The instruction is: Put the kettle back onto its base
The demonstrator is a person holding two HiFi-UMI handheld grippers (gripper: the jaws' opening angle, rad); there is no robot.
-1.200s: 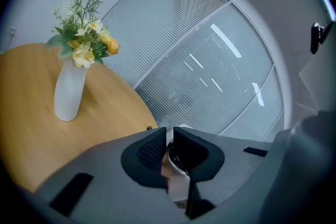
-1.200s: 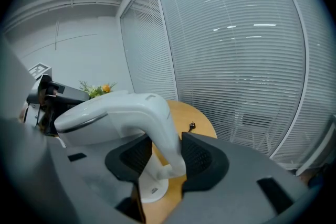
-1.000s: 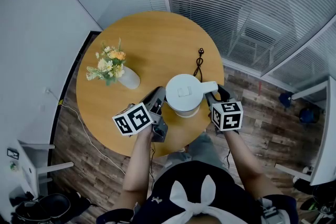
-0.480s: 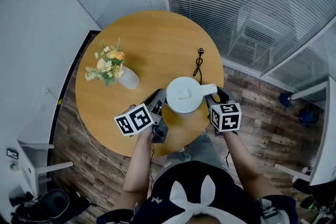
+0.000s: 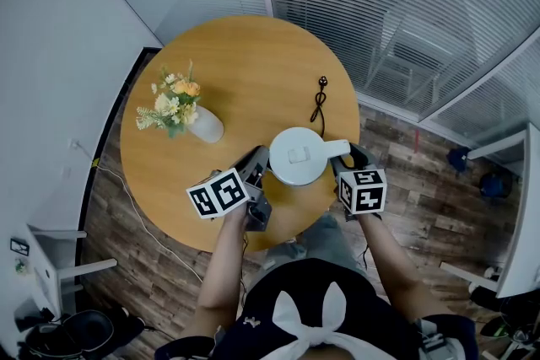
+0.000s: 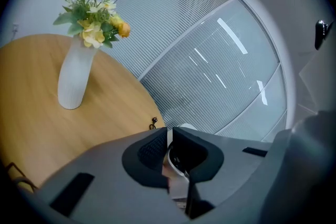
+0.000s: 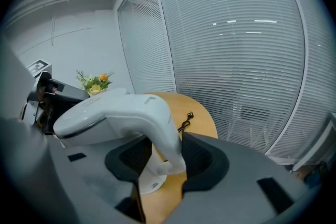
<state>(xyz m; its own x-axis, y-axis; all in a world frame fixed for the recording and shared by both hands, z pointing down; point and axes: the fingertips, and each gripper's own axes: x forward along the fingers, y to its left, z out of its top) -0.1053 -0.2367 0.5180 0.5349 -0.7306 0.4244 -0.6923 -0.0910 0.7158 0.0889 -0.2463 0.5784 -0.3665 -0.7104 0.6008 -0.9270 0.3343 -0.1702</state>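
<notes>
The white kettle hangs just over the near right part of the round wooden table. My right gripper is shut on its curved handle, which fills the gap between the jaws. Below the handle, part of the white round base rests on the wood. In the head view the kettle hides the base. My left gripper reaches in under the kettle's left side. Its jaws stand almost together on a white piece that looks like the base's rim.
A white vase of yellow flowers stands at the table's left. A black plug and cord lie behind the kettle. The table edge is close to both grippers, with wooden floor below. Glass walls with blinds stand behind.
The kettle looks slightly smaller in the head view, so it has sunk a little with the right gripper. The left gripper has barely shifted.
</notes>
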